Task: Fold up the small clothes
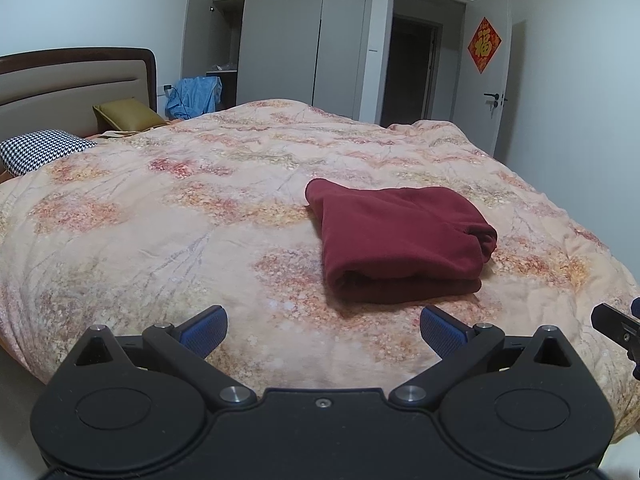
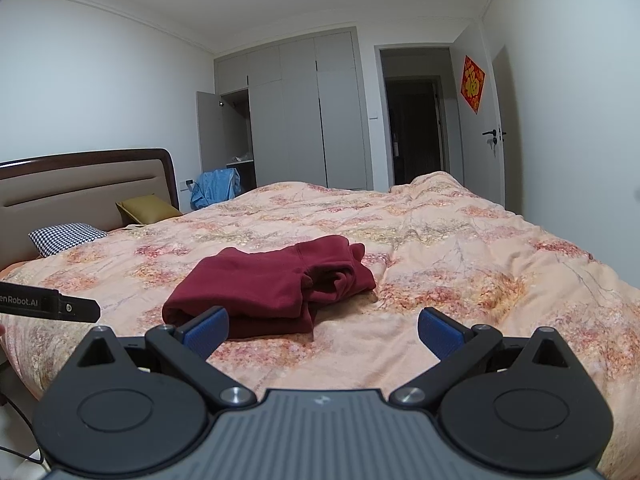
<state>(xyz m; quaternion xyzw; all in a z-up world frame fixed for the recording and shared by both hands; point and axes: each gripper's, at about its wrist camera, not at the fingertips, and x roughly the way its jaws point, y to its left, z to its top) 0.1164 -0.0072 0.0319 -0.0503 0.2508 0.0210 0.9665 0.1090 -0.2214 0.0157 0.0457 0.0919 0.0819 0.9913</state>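
Observation:
A dark red garment [image 1: 400,240] lies folded in a thick rectangle on the floral bedspread [image 1: 180,220]. It also shows in the right wrist view [image 2: 264,284], with a bunched end at its far right. My left gripper [image 1: 323,326] is open and empty, held back from the garment's near edge. My right gripper [image 2: 323,328] is open and empty, just short of the garment's near right corner. Part of the right gripper's body shows at the right edge of the left wrist view [image 1: 616,326], and part of the left gripper's body at the left edge of the right wrist view [image 2: 48,304].
A houndstooth pillow [image 1: 40,152] and an olive pillow [image 1: 128,114] lie by the headboard [image 1: 76,80]. A blue cloth [image 1: 194,98] hangs beside an open wardrobe [image 1: 288,40]. An open door [image 1: 486,72] stands at the far right.

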